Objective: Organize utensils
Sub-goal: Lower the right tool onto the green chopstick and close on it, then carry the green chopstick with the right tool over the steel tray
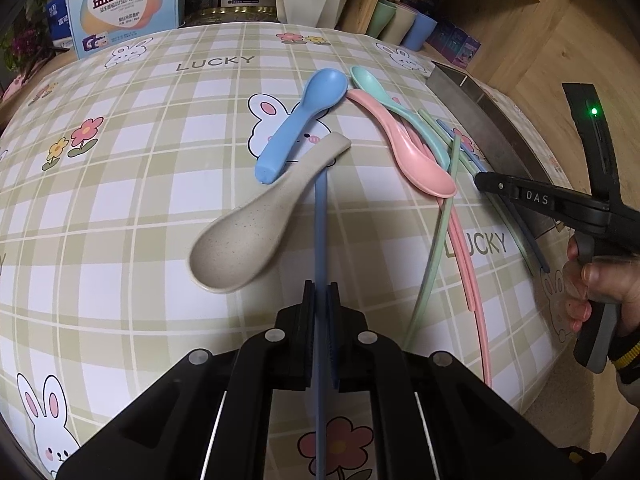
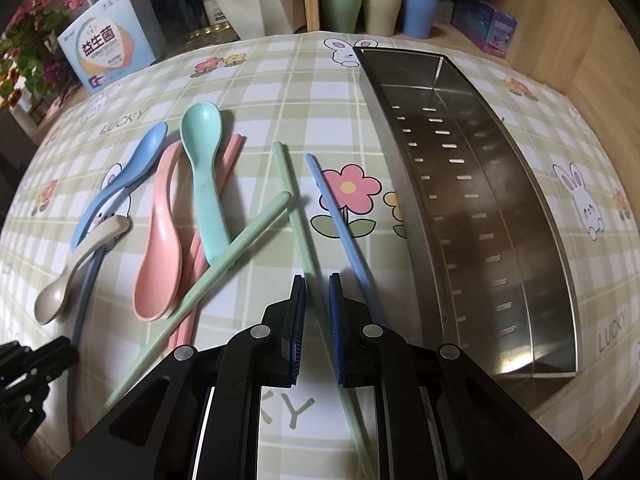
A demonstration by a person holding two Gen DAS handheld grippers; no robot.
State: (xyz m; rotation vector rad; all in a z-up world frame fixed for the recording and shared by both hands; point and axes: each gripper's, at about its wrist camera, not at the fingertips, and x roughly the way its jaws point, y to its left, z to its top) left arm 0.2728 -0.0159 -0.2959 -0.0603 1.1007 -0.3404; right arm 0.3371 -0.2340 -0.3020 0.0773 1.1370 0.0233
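My left gripper point(image 1: 320, 290) is shut on a blue chopstick point(image 1: 321, 232) whose far end lies under the beige spoon point(image 1: 256, 224). Beyond are a blue spoon point(image 1: 304, 120), a pink spoon point(image 1: 404, 148) and a mint spoon point(image 1: 370, 82). My right gripper point(image 2: 316, 280) points down at the table, its jaws narrowed on a light green chopstick point(image 2: 292, 204) that crosses the gap slantwise and touches both pads. A second blue chopstick point(image 2: 340, 220) lies just right of it. A second green chopstick point(image 2: 240, 248) and pink chopsticks point(image 2: 200, 256) lie to the left. The right gripper point(image 1: 480, 179) shows at the left view's right edge.
A long perforated steel tray point(image 2: 460, 184) lies right of the utensils on the chequered tablecloth point(image 2: 280, 92). Green point(image 2: 342, 4), beige point(image 2: 382, 6) and blue cups point(image 2: 420, 10) stand behind it. A printed box point(image 2: 106, 54) and flowers stand at the back left.
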